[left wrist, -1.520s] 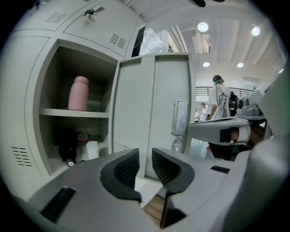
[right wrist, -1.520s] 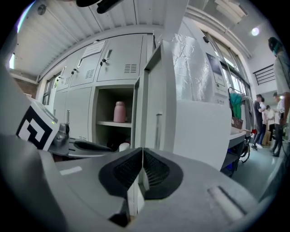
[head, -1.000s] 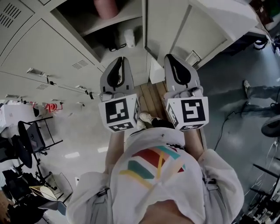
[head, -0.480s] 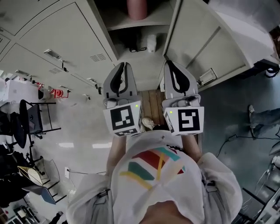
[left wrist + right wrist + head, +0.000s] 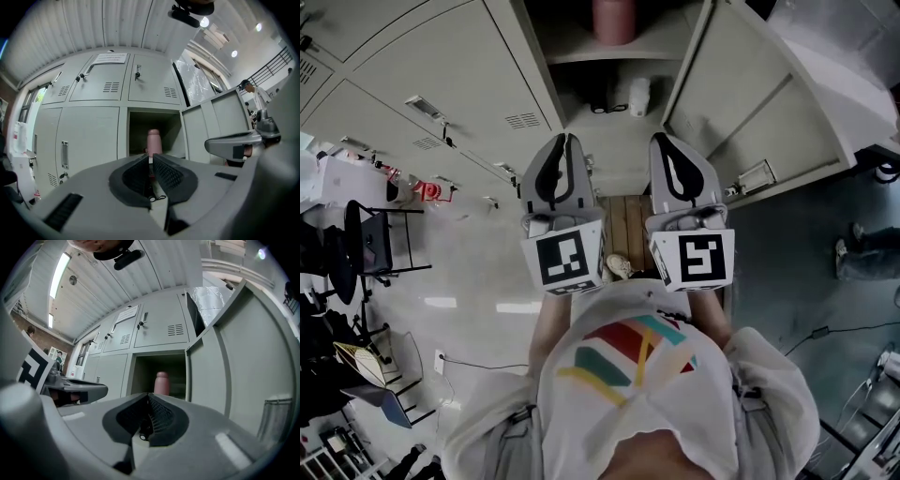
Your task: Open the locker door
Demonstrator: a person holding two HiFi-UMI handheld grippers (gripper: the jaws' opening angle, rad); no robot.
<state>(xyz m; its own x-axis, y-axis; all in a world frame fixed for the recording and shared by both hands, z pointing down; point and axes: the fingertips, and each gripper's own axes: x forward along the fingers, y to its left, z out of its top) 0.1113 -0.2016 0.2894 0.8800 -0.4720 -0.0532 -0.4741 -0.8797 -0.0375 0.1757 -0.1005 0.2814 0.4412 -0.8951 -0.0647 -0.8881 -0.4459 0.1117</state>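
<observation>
the locker door (image 5: pixel 750 103) stands wide open, swung out to the right of its compartment (image 5: pixel 581 80). inside, a pink bottle (image 5: pixel 614 21) stands upright on the upper shelf. on the level below it sit a small white container (image 5: pixel 638 96) and, just to its left, a dark item too small to name. the lockers to the left (image 5: pixel 441 66) are shut.

the person holds both grippers side by side, near each other but apart, pointing level toward the open compartment and short of it. the left gripper (image 5: pixel 561 141) has its jaws drawn in to a thin slit, and its own view shows nothing between them; the pink bottle appears far beyond the tips. the right gripper (image 5: pixel 666 141) has its jaws fully together, also empty, with the open door just to its right.

a strip of wooden boards (image 5: pixel 628 220) lies on the floor in front of the lockers. a black chair (image 5: pixel 370 248) stands well off to the left.
</observation>
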